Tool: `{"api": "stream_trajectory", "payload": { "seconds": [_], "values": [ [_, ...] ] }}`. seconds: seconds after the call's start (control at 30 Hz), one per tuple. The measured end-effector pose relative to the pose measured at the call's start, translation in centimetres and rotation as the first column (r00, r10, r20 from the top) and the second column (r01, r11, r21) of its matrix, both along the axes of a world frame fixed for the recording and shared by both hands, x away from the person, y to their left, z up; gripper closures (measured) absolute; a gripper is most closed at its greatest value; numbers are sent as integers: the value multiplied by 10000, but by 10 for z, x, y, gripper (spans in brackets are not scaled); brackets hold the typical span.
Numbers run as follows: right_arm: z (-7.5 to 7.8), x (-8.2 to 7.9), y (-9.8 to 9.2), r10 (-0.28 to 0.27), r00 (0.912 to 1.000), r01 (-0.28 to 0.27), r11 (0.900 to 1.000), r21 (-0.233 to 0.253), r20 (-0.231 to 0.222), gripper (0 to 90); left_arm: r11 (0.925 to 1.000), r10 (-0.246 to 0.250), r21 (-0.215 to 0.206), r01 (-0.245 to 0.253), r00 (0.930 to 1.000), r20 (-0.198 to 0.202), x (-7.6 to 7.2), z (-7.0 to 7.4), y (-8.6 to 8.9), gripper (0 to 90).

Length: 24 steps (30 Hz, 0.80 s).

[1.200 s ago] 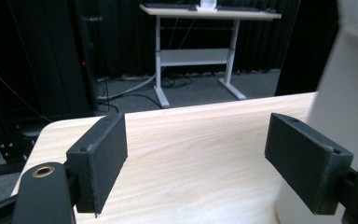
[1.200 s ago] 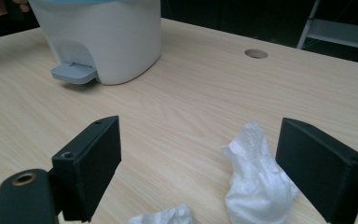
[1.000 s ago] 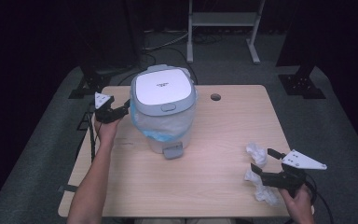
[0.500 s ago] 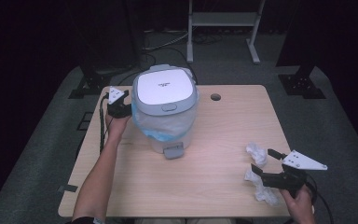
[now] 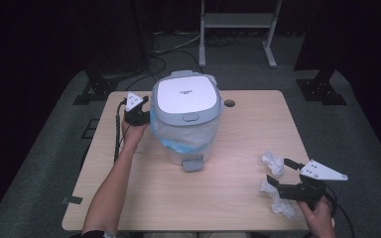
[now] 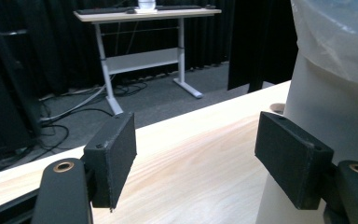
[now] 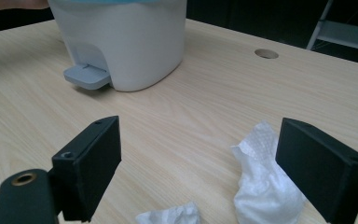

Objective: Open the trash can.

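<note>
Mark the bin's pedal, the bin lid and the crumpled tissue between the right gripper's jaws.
pedal [image 7: 86, 77], right gripper view, flat top of the grey foot pedal.
bin lid [image 5: 186, 96], high view, middle of the white top panel.
crumpled tissue [image 7: 265, 179], right gripper view, middle of the wad.

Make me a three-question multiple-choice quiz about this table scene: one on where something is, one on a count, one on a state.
1. Where is the left gripper?
A. beside the pedal bin
B. over the tissues
C. off the table

2. How many crumpled tissues lie on the table?
A. one
B. three
C. six

3. The bin's lid is:
A. shut
B. wide open
C. removed

Answers: 1 A, it sits against the bin's side in the high view. 2 B, three white wads lie near the right gripper. 3 A, the lid lies flat on top.
</note>
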State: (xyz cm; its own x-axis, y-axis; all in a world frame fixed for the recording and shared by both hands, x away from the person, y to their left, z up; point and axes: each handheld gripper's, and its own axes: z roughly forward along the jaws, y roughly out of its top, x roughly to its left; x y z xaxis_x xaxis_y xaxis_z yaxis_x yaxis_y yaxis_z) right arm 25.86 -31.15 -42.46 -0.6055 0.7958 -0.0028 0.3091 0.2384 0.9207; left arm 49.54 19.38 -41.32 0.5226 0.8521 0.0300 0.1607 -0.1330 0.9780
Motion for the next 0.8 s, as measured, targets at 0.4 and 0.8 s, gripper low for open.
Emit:
{"api": "stream_trajectory", "payload": {
  "seconds": [0.4,0.8],
  "values": [
    [-1,2,1,46,9999,-45,10000,62,-128,128,9980,-491,400,493,9988,-54,-8,5,-13,259],
    [-3,9,-5,-310,9990,318,9992,244,-316,128,9907,-959,936,987,9948,-334,-64,3,6,180]
  ]
}}
